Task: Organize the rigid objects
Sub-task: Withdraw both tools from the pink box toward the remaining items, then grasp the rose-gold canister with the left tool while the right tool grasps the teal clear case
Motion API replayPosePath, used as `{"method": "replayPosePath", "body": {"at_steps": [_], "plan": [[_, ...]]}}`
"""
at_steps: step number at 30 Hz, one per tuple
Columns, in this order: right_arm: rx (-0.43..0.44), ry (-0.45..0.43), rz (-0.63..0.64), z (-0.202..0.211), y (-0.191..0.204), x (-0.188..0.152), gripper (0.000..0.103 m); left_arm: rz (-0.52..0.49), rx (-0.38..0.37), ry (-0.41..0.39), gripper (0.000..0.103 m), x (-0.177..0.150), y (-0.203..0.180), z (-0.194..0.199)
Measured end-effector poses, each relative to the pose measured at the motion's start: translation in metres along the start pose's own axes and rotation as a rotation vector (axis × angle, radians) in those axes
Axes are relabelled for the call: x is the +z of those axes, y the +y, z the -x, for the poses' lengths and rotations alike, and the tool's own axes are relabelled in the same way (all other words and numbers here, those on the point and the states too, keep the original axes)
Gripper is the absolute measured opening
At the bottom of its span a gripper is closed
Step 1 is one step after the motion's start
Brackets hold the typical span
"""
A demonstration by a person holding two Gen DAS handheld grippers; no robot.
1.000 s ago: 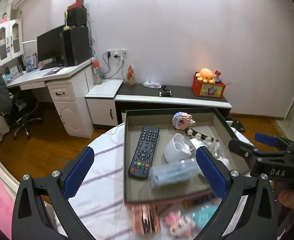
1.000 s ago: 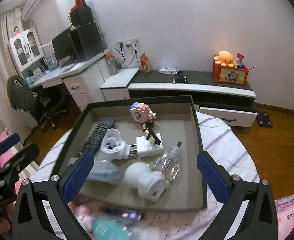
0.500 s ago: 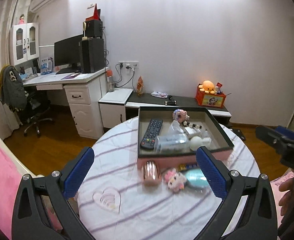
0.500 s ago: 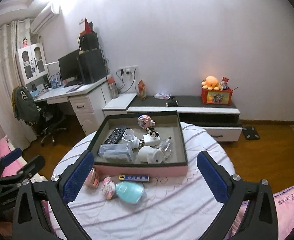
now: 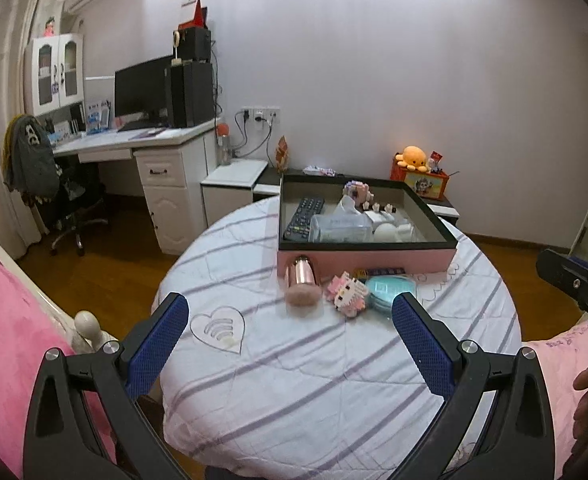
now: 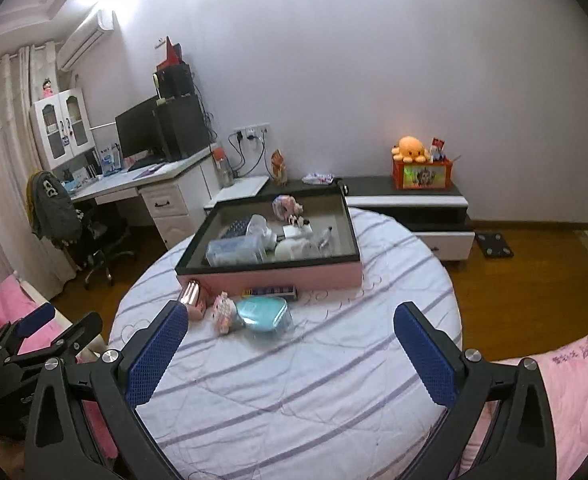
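A pink box with a black rim [image 5: 365, 258] [image 6: 270, 276] sits at the far side of a round table and holds a remote [image 5: 303, 218], a clear case [image 5: 339, 230], white items and a block toy. In front of it lie a rose-gold bottle [image 5: 301, 280] [image 6: 192, 294], a pink block figure [image 5: 347, 294] [image 6: 226, 312], a teal case [image 5: 389, 290] [image 6: 262, 314] and a dark flat strip [image 6: 270, 291]. My left gripper [image 5: 290, 344] and right gripper [image 6: 290, 348] are both open and empty, held back over the table's near part.
The round table has a white striped cloth [image 5: 313, 380]. Pink bedding [image 5: 2, 344] lies left and right [image 6: 565, 384]. A desk with monitor [image 5: 142, 96], an office chair [image 5: 70, 208] and a low cabinet [image 6: 409, 196] stand behind on the wood floor.
Both grippers have pulled back and away from the box, so the whole table now shows. Both stay open and empty.
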State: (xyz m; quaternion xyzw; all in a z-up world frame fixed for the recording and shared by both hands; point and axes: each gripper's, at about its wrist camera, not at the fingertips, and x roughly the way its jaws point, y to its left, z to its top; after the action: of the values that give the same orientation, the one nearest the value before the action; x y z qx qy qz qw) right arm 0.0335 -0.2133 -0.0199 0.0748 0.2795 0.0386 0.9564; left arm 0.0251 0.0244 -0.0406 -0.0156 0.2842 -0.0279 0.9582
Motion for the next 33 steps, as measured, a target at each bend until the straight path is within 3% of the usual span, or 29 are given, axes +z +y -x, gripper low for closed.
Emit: {"method": "replayPosePath", "body": {"at_steps": [22, 33], "plan": [[0.004, 0.027, 0.021, -0.01, 0.008, -0.002, 0.103, -0.005, 0.008, 0.012, 0.103, 0.0, -0.002, -0.006], [-0.018, 0.141, 0.056, -0.067, 0.008, -0.012, 0.103, -0.029, 0.045, 0.105, 0.103, 0.002, -0.001, -0.067]]}}
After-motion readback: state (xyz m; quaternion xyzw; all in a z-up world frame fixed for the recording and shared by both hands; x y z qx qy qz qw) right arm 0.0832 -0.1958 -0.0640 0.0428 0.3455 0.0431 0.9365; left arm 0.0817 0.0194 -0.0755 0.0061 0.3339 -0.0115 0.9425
